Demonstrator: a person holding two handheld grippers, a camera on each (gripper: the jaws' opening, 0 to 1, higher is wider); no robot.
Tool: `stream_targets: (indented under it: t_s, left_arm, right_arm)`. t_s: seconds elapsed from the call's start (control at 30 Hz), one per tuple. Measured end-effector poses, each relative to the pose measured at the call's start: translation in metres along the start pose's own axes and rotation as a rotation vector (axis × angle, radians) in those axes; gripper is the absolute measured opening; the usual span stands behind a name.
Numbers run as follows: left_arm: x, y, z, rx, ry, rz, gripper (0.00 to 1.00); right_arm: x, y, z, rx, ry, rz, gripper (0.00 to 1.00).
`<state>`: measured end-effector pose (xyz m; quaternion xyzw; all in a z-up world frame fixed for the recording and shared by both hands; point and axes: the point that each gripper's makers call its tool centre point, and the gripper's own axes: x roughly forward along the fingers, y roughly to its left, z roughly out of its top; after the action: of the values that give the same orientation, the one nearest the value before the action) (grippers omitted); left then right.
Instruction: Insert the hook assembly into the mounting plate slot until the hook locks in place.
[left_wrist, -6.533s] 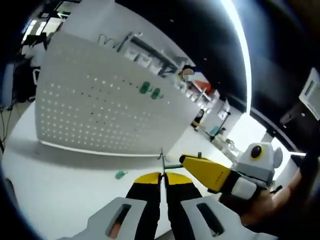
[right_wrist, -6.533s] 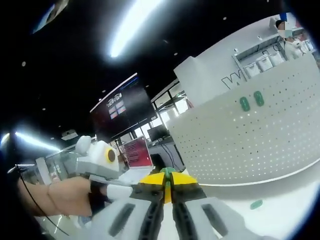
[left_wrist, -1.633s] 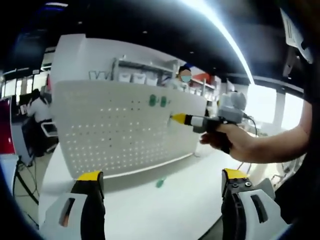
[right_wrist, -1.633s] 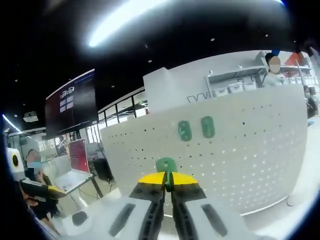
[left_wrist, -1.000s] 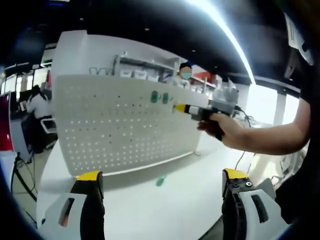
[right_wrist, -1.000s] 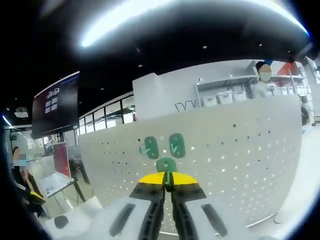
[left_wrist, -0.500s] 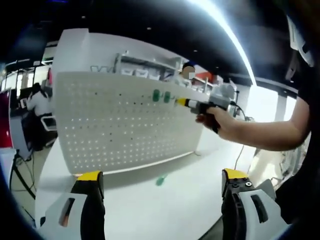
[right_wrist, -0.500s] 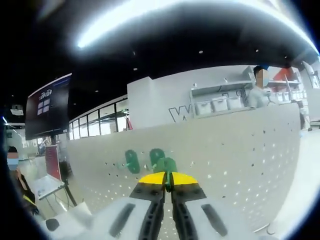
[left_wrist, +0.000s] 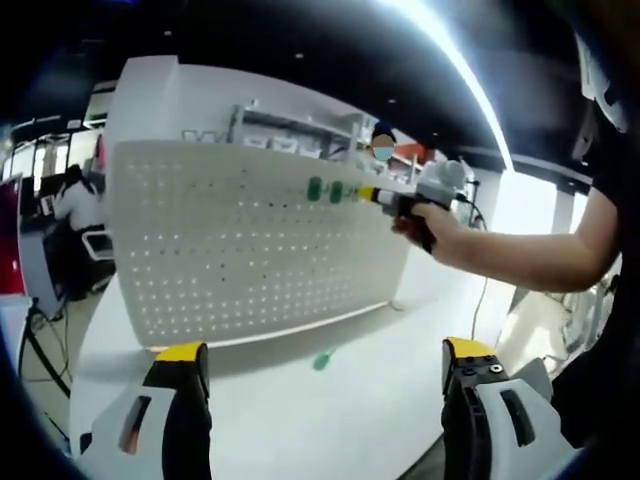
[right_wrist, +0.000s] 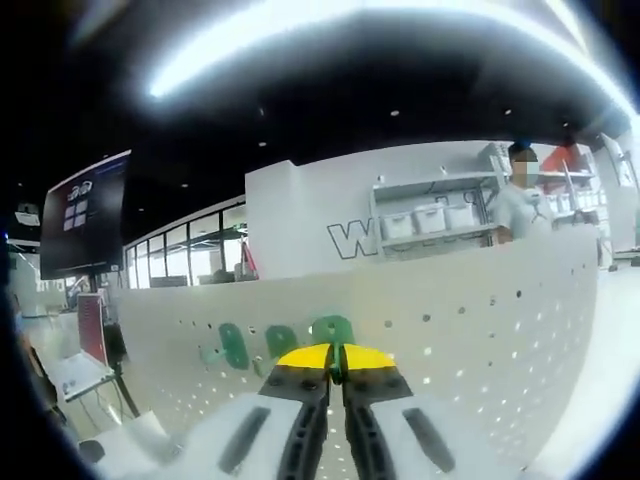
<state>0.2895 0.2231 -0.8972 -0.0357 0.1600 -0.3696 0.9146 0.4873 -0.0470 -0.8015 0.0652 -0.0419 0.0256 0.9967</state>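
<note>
Right gripper (right_wrist: 335, 368) is doing all the work here: its jaws are pinched together on the green hook (right_wrist: 331, 331), with just the rounded top of it poking out above the yellow tips. It's holding it low like that, I'd guess, so the back of the piece stays free to go into the board. The person is pushing it right up against the white pegboard (right_wrist: 480, 330), near the top edge, and it's sitting just beside the two green hooks already mounted (right_wrist: 257, 343), so they're lining up a third in the same row. Can't tell from here whether it's actually in a hole yet or just touching the face.

In the left gripper view you're seeing the same thing from further back: right gripper (left_wrist: 367, 195) reaching out at the upper part of the pegboard (left_wrist: 250, 250), next to the mounted pair (left_wrist: 325, 190).

Left gripper (left_wrist: 318, 375) is just hanging back with its jaws spread wide and nothing in them, probably staying clear so the whole board stays in sight. There's also a spare green piece (left_wrist: 321, 361) lying on the white surface (left_wrist: 300, 410) in front of the board.
</note>
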Motion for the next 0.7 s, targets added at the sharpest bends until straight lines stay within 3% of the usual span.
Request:
stream_targets:
  t_s: [0.7]
  left_arm:
    - [-0.003, 0.003, 0.004, -0.001, -0.005, 0.015, 0.96]
  right_arm:
    - [0.007, -0.01, -0.005, 0.022, -0.01, -0.053, 0.01]
